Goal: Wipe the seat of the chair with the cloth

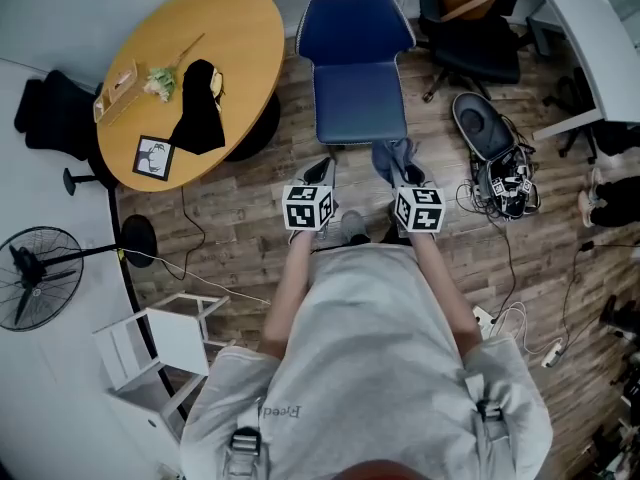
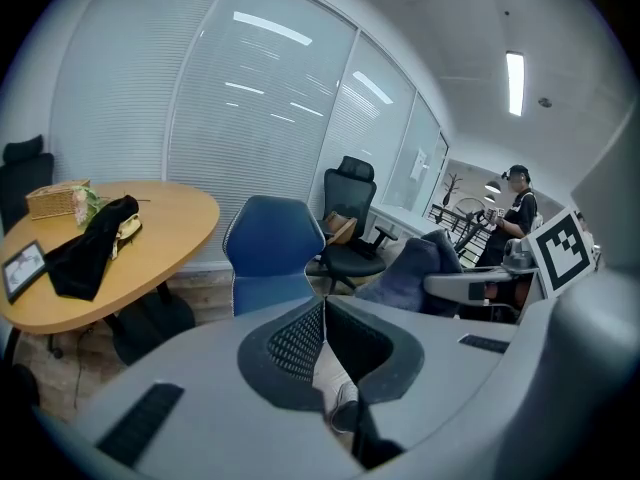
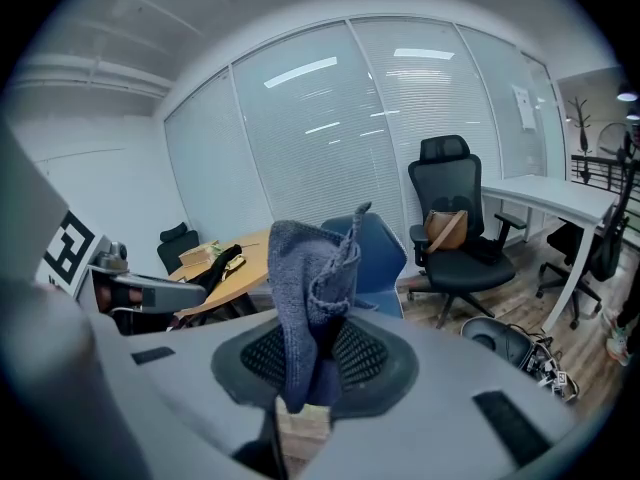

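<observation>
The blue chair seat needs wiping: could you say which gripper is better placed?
Right: the right gripper clamps the blue-grey knitted cloth before the blue padded seat; the left gripper is shut, empty.

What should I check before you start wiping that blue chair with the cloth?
1. Cloth gripped by the right tongs: ok, they are shut on it.
2. Left tongs empty: ok, shut with nothing between them.
3. Chair seat free of things: ok, it looks bare.
4. Cloth touching the seat: not ok, it is held in front of the seat's front edge.
5. Where the seat is dirty: cannot tell.
</observation>
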`<state>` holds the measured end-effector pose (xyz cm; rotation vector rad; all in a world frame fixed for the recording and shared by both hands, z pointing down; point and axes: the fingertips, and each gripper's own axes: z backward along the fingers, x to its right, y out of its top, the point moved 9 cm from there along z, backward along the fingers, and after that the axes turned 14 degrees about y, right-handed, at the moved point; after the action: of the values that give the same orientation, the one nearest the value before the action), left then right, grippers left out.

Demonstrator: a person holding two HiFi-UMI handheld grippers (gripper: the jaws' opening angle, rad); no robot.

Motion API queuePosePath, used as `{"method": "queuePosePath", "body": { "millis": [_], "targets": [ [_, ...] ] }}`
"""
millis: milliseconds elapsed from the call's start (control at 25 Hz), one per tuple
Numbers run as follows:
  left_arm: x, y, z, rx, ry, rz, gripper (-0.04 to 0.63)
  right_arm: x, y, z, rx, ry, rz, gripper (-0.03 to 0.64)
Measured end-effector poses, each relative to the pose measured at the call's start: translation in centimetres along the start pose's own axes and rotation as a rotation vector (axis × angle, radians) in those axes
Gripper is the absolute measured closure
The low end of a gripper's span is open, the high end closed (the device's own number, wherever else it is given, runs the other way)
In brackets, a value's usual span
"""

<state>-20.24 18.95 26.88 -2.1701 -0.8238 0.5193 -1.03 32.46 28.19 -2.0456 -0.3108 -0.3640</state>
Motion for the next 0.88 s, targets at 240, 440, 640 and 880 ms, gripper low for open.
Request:
{"method": "queuePosePath", "body": {
  "millis": [240, 440, 640, 880],
  "targets": [
    [-0.4, 0.7, -1.1, 0.007, -0.006, 0.001, 0.566, 0.3, 0.2, -0.9, -0.011, -0.001, 0.001, 0.535],
    [-0.9, 0.7, -1.5, -0.005, -0.014, 0.006, 0.566, -0.1, 0.6, -1.5, 0.004, 0.008, 0.007, 0.535],
    [-1.4, 0.3, -1.6, -0.013, -0.019, 0.024, 0.566, -0.6, 0.3, -1.9, 0.006, 0.011, 0.009, 0.535],
    [-1.6, -0.2, -1.7, -0.025, -0.028, 0.046, 0.566, -1.1, 0.2, -2.0, -0.007, 0.02, 0.023, 0.535]
  ]
}}
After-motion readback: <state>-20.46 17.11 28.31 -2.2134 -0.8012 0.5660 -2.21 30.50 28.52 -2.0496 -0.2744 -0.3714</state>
